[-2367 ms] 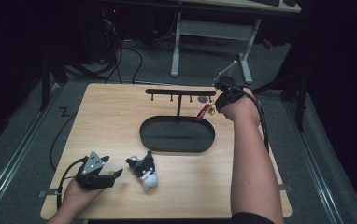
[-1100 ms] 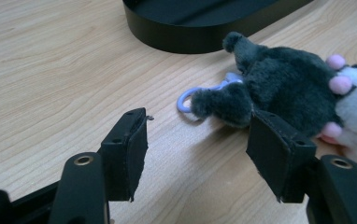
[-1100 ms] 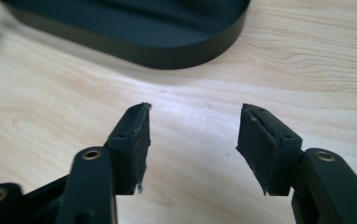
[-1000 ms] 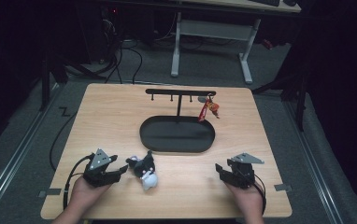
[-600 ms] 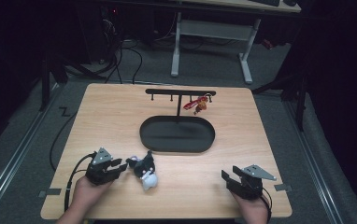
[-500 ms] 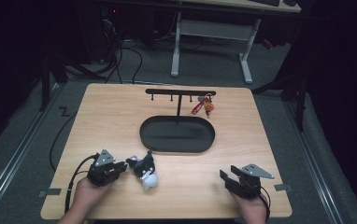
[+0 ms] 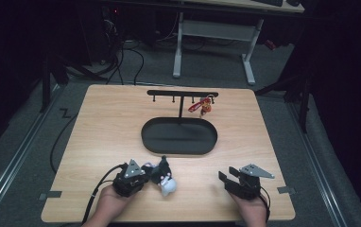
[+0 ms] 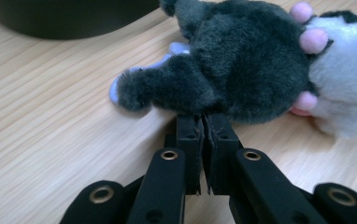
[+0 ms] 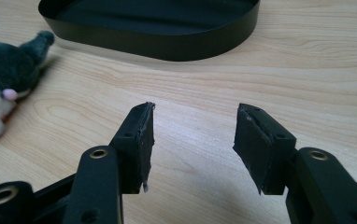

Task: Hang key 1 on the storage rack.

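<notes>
On the table's near edge, the right claw (image 7: 229, 178) had returned from the rack (image 7: 182, 93), spread empty; the left claw (image 7: 146, 174) stayed pressed together against the plush toy (image 7: 163, 178), the red keychain (image 7: 202, 105) left hanging.

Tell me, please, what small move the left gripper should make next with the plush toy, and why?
Probably lift it slightly. The left gripper has its jaws closed at the dark fur of the plush toy, which lies on the table. One peg of the rack holds a red keychain; the right gripper rests open.
</notes>
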`<action>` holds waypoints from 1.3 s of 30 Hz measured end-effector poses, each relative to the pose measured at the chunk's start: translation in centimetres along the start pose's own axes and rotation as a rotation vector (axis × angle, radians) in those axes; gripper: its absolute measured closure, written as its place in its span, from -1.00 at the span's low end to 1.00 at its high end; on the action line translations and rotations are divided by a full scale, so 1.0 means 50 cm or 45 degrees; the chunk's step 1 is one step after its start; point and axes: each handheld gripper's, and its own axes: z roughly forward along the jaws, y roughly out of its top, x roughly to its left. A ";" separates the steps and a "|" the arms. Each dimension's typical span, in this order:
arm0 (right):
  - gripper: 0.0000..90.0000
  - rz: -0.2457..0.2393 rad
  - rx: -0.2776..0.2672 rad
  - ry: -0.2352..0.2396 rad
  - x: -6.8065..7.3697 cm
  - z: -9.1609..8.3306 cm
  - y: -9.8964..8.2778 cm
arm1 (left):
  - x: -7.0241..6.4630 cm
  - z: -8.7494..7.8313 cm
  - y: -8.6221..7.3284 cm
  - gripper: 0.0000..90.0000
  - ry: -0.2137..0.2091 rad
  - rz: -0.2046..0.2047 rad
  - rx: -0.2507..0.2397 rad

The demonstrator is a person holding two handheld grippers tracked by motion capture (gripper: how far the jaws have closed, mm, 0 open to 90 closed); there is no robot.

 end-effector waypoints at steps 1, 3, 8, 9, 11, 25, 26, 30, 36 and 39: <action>0.06 0.003 0.001 0.011 0.001 0.000 0.001 | -0.006 0.004 0.003 0.91 0.020 0.018 -0.002; 0.07 -0.011 -0.006 0.021 0.004 -0.005 0.003 | -0.008 0.004 0.003 0.92 0.025 0.014 -0.001; 0.08 0.001 -0.035 0.022 0.002 -0.014 0.004 | -0.011 -0.018 -0.011 1.00 0.038 0.008 -0.003; 0.08 0.004 -0.035 0.020 0.002 -0.015 0.004 | -0.012 -0.021 -0.011 1.00 0.030 0.000 -0.009; 0.08 0.017 -0.040 0.025 0.002 -0.018 0.004 | -0.018 -0.023 -0.004 1.00 0.011 0.002 -0.013; 0.09 0.045 -0.059 0.041 -0.003 -0.022 0.007 | -0.075 0.001 0.044 1.00 -0.076 0.093 -0.017; 0.09 0.044 -0.057 0.039 -0.003 -0.022 0.007 | -0.078 0.005 0.050 1.00 -0.074 0.108 -0.013; 0.09 0.030 -0.059 0.043 0.002 -0.023 0.010 | -0.088 0.033 0.075 1.00 -0.065 0.152 0.012; 0.09 0.014 -0.046 0.054 0.004 -0.013 0.012 | -0.099 0.046 0.088 1.00 -0.037 0.192 0.014; 0.09 0.019 -0.051 0.050 0.003 -0.016 0.010 | -0.076 0.017 0.064 1.00 0.005 0.145 -0.003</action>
